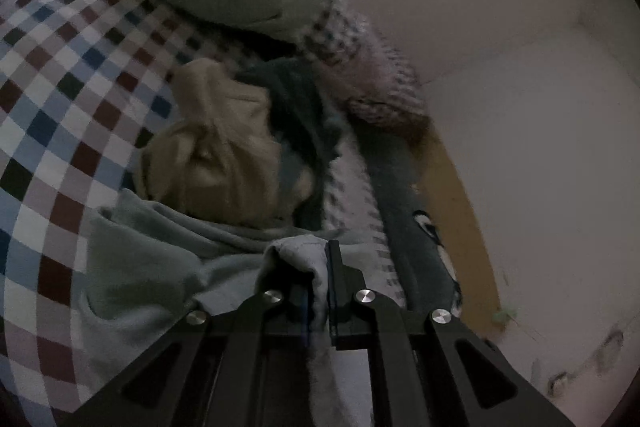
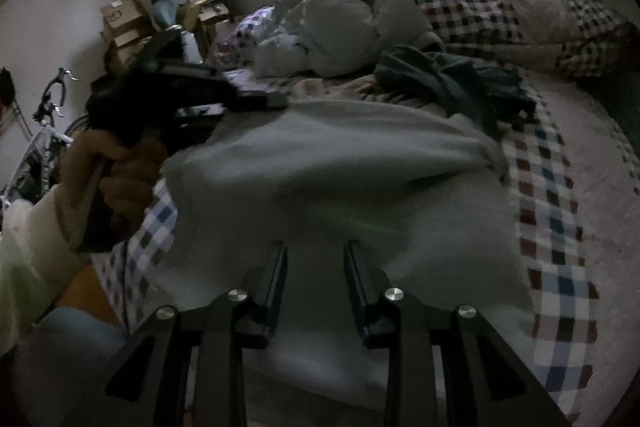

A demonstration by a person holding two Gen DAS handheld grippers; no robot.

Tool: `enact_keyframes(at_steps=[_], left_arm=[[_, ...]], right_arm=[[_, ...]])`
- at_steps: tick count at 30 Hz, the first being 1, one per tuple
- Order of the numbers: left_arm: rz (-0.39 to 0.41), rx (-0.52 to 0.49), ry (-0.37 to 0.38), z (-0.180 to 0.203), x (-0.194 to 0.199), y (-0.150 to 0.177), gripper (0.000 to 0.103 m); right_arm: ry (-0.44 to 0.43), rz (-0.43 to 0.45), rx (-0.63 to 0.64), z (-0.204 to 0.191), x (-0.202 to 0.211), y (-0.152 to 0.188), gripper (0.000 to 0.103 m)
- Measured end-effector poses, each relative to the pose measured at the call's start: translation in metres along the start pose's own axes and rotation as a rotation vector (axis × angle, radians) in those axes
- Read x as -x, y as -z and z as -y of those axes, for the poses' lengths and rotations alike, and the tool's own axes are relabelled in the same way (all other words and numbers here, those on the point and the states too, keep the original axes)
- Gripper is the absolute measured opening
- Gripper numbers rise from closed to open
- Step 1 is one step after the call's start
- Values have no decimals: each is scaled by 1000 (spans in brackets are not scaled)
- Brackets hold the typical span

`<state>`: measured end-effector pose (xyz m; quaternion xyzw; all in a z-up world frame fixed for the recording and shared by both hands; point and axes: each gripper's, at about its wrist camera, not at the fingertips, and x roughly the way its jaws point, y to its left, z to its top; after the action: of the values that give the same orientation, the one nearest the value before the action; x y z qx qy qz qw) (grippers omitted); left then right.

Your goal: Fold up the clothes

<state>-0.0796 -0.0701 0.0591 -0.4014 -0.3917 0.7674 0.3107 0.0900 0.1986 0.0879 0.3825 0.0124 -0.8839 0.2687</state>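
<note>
Only in the left wrist view is the left gripper (image 1: 316, 259) seen pinched tight on a soft fleecy fold of the grey sweatshirt (image 1: 160, 259). The garment is spread over the checked bedsheet (image 2: 552, 211) in the right wrist view, where the right gripper (image 2: 316, 255) is held partly open above it, gripping nothing.

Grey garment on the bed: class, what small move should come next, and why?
Probably close the right gripper on the grey garment. Its jaws stand apart over the cloth, while the left gripper already pinches a bunched edge; two grips would let it be lifted and spread.
</note>
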Motion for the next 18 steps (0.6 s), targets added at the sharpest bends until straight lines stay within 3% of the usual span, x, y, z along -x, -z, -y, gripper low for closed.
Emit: enact_keyframes(at_steps=[8, 12, 14, 18], left_arm=[[-20, -61, 120, 46, 2, 11, 5], [-48, -154, 157, 90, 4, 18, 5], [-56, -193, 166, 108, 7, 22, 5], [-72, -243, 145, 125, 12, 29, 5]], right_arm=[[81, 32, -83, 56, 23, -2, 31], [88, 104, -181, 77, 50, -3, 47], [87, 132, -153, 75, 55, -6, 54], [140, 153, -91, 90, 52, -17, 57]])
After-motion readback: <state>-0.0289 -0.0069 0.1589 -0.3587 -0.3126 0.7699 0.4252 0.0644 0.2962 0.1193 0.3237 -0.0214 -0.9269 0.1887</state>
